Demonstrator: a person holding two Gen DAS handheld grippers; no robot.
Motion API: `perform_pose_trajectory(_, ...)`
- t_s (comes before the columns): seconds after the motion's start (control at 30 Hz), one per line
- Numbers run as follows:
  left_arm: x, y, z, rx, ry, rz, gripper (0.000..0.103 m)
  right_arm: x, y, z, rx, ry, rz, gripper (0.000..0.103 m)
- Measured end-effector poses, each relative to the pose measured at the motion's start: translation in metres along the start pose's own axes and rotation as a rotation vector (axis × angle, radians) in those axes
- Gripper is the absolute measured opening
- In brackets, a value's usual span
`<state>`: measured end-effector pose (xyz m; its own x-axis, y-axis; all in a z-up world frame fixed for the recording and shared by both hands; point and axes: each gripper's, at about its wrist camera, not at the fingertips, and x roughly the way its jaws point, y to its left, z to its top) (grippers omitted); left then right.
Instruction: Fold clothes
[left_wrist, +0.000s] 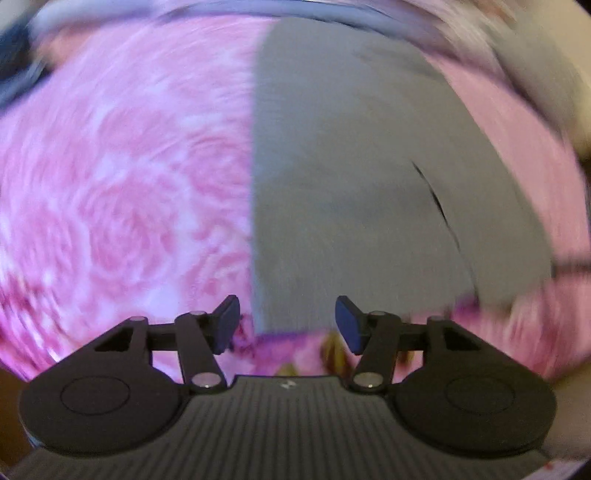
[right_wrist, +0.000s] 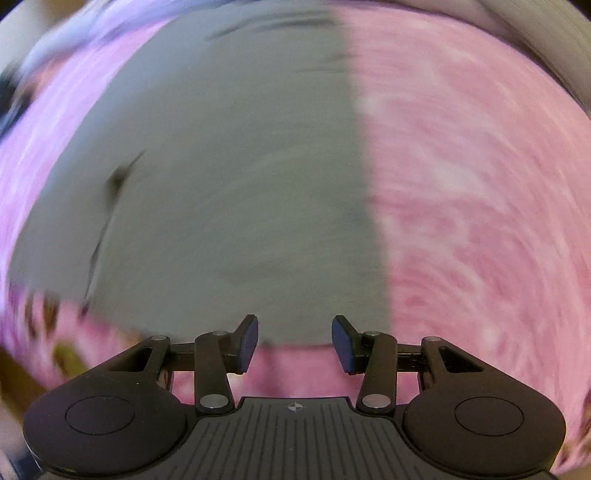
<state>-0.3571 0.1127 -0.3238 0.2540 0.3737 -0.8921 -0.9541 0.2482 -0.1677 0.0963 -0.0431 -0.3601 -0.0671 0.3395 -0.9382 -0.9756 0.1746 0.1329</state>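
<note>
Grey garment (left_wrist: 369, 192) lies flat on the pink floral cover (left_wrist: 122, 177), one edge straight. Left gripper (left_wrist: 286, 325) and right gripper (right_wrist: 293, 343), both released and empty, hang above its near hem, probably positioning for a fold.

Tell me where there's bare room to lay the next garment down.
Open pink floral cover left of the grey garment, and another stretch on its right. The near edge looks busier, with small yellowish bits. Blur hides the rest.

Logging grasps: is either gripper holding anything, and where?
Nothing. The left gripper and right gripper are both open, empty, above the grey garment.
</note>
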Motion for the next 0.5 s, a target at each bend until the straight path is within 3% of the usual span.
perform_pose_trajectory(0.1, 0.016, 0.028, 0.006, -0.244, 0.025, -0.081, 0.053, 0.007, -0.046, 0.008, 0.21, -0.023, 0.056, 0.043)
perform_pose_trajectory(0.17, 0.033, 0.039, 0.008, -0.327, 0.067, -0.129, 0.052, 0.019, -0.067, 0.01, 0.325, -0.002, 0.13, 0.044)
perform_pose_trajectory(0.23, 0.05, 0.04, 0.008, -0.335, 0.113, -0.163, 0.046, 0.034, -0.075, 0.011, 0.385, 0.036, 0.207, 0.045)
perform_pose_trajectory(0.27, 0.055, 0.037, 0.008, -0.321, 0.119, -0.16, 0.045, 0.04, -0.073, 0.009, 0.374, 0.034, 0.202, 0.045)
perform_pose_trajectory(0.3, 0.056, 0.033, 0.01, -0.287, 0.115, -0.154, 0.038, 0.039, -0.07, 0.009, 0.346, 0.019, 0.186, 0.042)
perform_pose_trajectory(0.33, 0.058, 0.032, 0.012, -0.258, 0.113, -0.152, 0.027, 0.038, -0.064, 0.01, 0.313, 0.014, 0.162, 0.013)
perform_pose_trajectory(0.37, 0.059, 0.032, 0.013, -0.241, 0.126, -0.16, 0.002, 0.037, -0.063, 0.01, 0.313, 0.023, 0.184, 0.002)
perform_pose_trajectory(0.5, 0.035, 0.042, 0.023, -0.191, 0.111, -0.216, 0.001, 0.008, -0.073, 0.002, 0.399, -0.004, 0.268, 0.002)
